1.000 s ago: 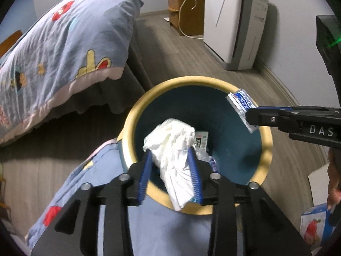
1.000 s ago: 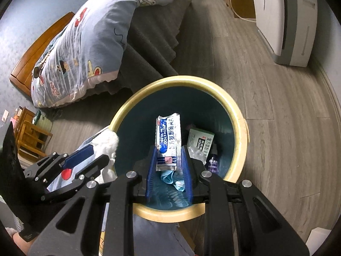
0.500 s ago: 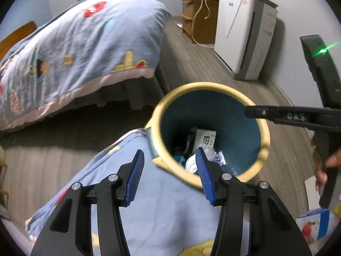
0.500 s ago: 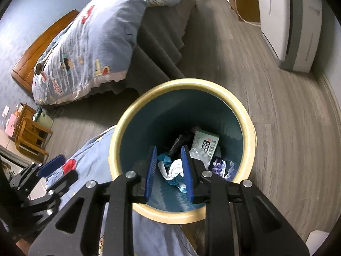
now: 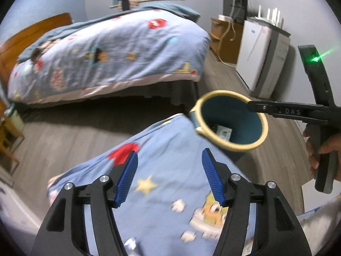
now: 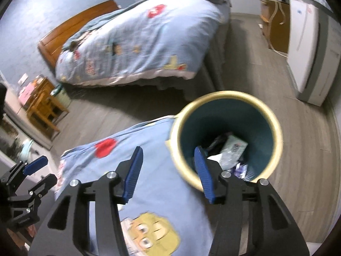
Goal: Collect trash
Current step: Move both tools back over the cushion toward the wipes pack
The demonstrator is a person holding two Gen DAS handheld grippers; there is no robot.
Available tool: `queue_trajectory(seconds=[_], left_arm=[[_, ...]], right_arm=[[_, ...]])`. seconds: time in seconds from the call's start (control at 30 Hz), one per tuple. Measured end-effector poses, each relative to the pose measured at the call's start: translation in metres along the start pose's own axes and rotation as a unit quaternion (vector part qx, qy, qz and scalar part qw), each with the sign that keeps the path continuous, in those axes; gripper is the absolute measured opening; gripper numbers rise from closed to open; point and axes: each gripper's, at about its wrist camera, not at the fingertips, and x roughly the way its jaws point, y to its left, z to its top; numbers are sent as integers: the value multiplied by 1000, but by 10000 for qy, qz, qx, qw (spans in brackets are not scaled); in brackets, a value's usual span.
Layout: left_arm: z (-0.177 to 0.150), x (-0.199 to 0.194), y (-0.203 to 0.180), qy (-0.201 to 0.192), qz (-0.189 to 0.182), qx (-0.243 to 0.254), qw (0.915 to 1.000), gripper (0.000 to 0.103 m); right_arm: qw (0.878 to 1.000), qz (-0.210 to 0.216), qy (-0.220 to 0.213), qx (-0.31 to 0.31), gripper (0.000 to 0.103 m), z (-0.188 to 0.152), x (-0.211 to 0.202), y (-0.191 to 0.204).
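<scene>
Tissue, packet dropped into teal yellow-rimmed bin (image 6: 275, 115); both claws opening, empty.

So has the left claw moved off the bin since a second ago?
Yes. The left claw, empty and opening, has pulled back from the bin and now sits over the blue quilt.

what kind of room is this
A bedroom, most likely. A bed with a wooden headboard and a cartoon-print blue quilt fills the far side, and a small trash bin stands on the wood-look floor.
</scene>
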Motion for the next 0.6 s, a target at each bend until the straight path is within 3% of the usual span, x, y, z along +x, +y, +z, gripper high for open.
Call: queue_trajectory(seconds=[0.27, 0.4, 0.6], left_arm=[[-69, -81, 65, -11, 501, -314, 9983, 64], [-92, -102, 87, -22, 538, -625, 9966, 64], [-108, -110, 100, -37, 670, -589, 9960, 64]], right_arm=[[9964, 453, 244, -667, 50, -53, -18, 89], [9915, 719, 448, -992, 50, -88, -24, 129], [9784, 986, 975, -1534, 50, -139, -13, 182]])
